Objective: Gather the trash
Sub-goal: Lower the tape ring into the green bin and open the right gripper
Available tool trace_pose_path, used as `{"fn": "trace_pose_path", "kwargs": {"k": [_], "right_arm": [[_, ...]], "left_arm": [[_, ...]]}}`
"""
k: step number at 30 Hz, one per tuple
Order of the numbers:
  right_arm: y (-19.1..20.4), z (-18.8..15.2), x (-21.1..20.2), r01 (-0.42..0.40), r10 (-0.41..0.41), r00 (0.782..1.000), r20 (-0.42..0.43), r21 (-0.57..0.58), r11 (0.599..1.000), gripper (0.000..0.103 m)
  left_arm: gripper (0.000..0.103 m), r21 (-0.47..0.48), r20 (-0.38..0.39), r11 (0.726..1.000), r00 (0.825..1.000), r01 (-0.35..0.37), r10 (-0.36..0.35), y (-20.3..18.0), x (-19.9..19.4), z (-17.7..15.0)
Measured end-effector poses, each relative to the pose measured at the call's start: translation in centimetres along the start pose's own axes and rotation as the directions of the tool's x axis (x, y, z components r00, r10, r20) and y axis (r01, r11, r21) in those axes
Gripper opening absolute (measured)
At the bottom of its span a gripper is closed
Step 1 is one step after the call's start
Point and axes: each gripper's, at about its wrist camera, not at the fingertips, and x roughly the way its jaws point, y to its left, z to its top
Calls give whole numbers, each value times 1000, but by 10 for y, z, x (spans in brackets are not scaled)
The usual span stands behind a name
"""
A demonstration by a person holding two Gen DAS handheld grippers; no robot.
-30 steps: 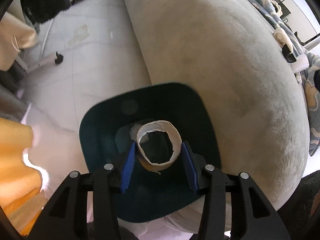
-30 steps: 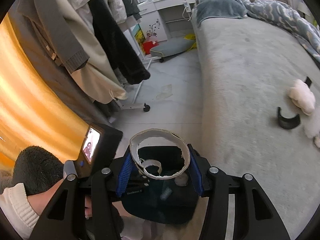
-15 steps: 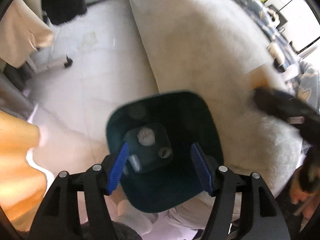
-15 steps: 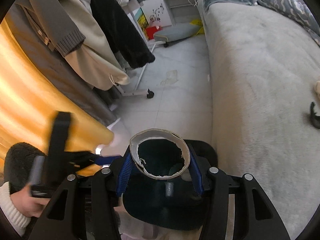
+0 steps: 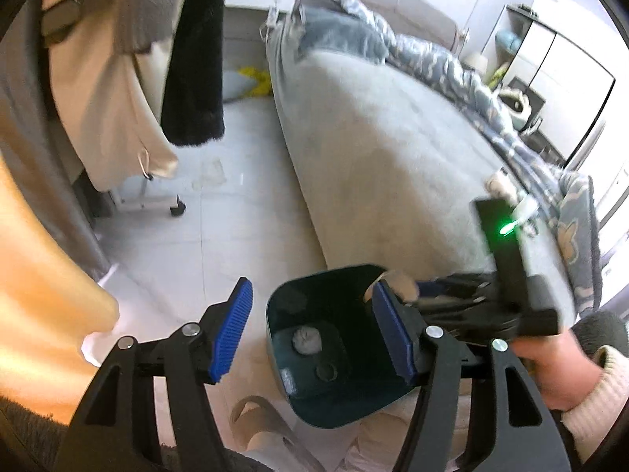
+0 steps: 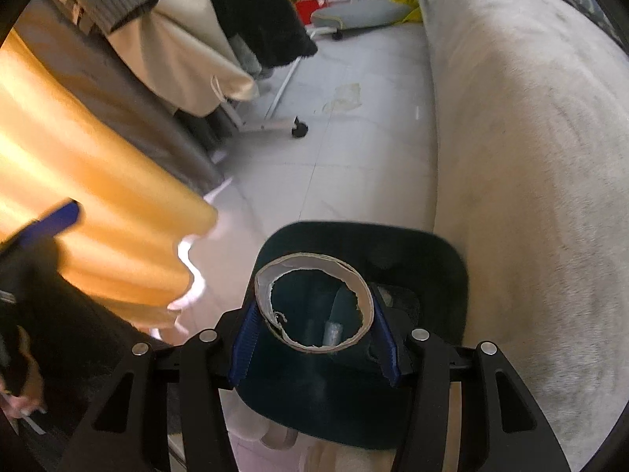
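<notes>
A dark teal bin (image 5: 334, 405) stands on the floor by the bed, with a grey wad (image 5: 306, 341) and other bits lying in it. My left gripper (image 5: 310, 291) hangs above its left rim, empty; its jaws are closing a little and the pads touch nothing. In the right wrist view my right gripper (image 6: 314, 308) is shut on a torn cardboard ring (image 6: 306, 259), held just over the bin (image 6: 393, 232). The left wrist view also catches that right gripper (image 5: 452, 299), blurred, at the bin's far right rim. A blue pad of the left gripper (image 6: 51, 224) shows at the left edge.
A grey-covered bed (image 6: 530, 157) runs along the right. Coats hang from a wheeled rack (image 6: 298, 129) on the left beside an orange curtain (image 6: 98, 196). A pale scrap (image 6: 346, 96) lies on the tiled floor. A hand (image 5: 542, 358) holds the right gripper.
The left gripper opened and lost its cardboard ring, then rose and tilted up toward the room. The right gripper sank with its ring over the bin.
</notes>
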Motion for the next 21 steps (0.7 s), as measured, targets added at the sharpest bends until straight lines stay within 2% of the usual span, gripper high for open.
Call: {"fn": "trace_pose_path", "kwargs": {"k": [4,8,15,18,20,21], "right_arm": [[1,-4,9,23,-23,999,-34,-3,1000,53],[0,-6,14,48,-48,997,-60,-6,999,53],[3,-6,17,57,-58,996,-69,-17,998,54],[4,-5,16,56,-58,996,-62,-25,998,54],[4,-2,13,63,-64,997,-49,-22,998,61],[3,-1,12,64,-65,997,-40,-17,998,70]], "left_arm": [[63,-23,69,1000,997,21,-19,1,-24,-1],[59,-28,105,999,994,32,-29,2,-42,-6],[59,11,203,999,979,32,-34,-7,-73,-14],[59,7,222,999,974,41,-41,-6,-79,-14],[59,0,234,999,971,48,-47,-5,-81,-13],[59,-3,239,999,970,49,-46,-4,-82,-13]]}}
